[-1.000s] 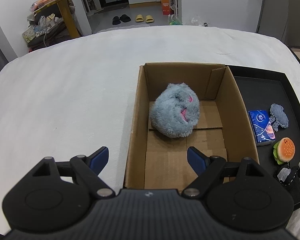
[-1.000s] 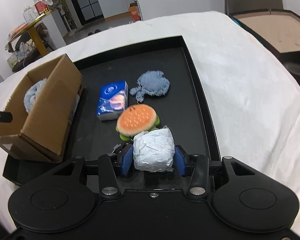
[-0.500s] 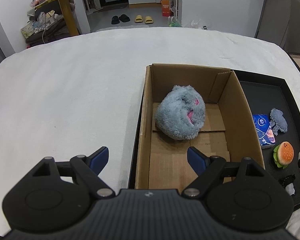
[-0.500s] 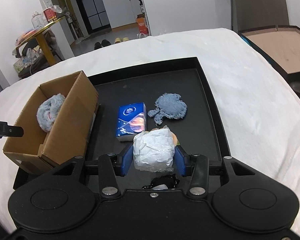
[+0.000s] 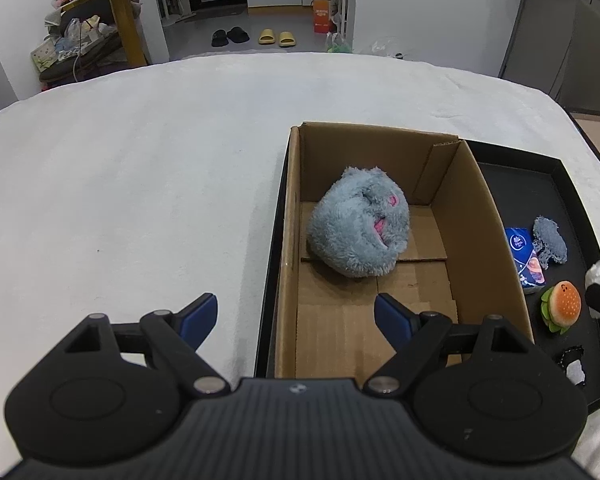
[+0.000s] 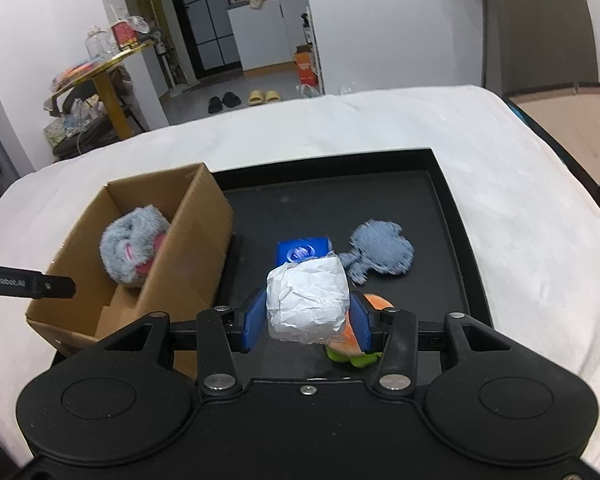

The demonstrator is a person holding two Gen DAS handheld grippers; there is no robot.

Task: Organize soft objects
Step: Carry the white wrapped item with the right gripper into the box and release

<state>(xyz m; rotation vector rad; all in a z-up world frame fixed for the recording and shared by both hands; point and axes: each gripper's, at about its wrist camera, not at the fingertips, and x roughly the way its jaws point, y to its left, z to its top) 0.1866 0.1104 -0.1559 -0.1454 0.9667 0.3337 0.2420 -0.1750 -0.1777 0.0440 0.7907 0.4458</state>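
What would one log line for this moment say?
right gripper: shut on white bundle, above tray | left gripper: open, empty | box: holds grey plush

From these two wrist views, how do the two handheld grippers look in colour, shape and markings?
Both look alike. The left gripper has a matte black ribbed body, two round discs, silver pivot screws, black linkage arms and blue finger pads. The right gripper has the same parts. Seen from the right wrist view, a black finger of the left gripper carries white "GenRobot.AI" lettering.
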